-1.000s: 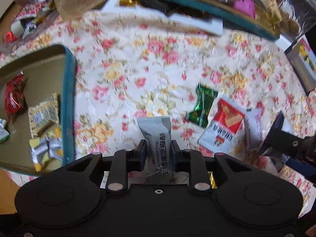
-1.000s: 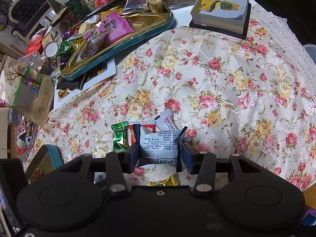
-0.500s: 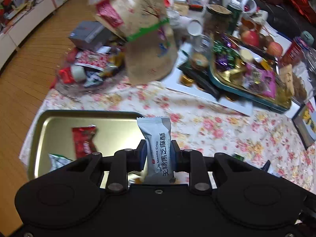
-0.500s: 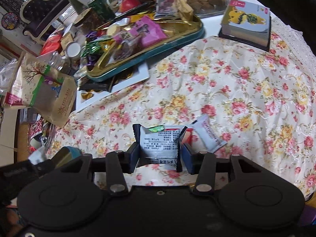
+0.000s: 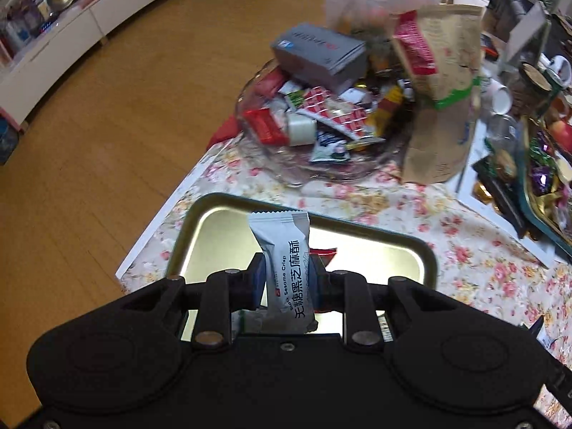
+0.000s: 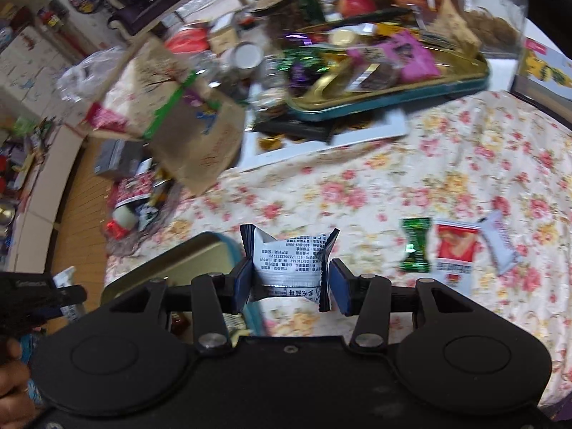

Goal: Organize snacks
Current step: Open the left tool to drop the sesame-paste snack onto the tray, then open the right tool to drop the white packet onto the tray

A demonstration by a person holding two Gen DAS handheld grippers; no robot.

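Left wrist view: the left gripper [image 5: 284, 280] clamps a grey sesame crisp packet [image 5: 286, 268] upright between both fingers, above the gold tray [image 5: 425, 250].

Right wrist view: the right gripper [image 6: 291, 280] grips a white snack packet [image 6: 291, 261] between both fingers, above the tabletop [image 6: 357, 193] beside the tray's edge.

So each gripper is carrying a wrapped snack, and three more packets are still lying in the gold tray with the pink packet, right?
Not quite. The three loose packets lie on the flowered tablecloth, not in that tray; the right wrist view shows it. The rest holds: the left gripper carries a grey sesame crisp, the right gripper a white packet.
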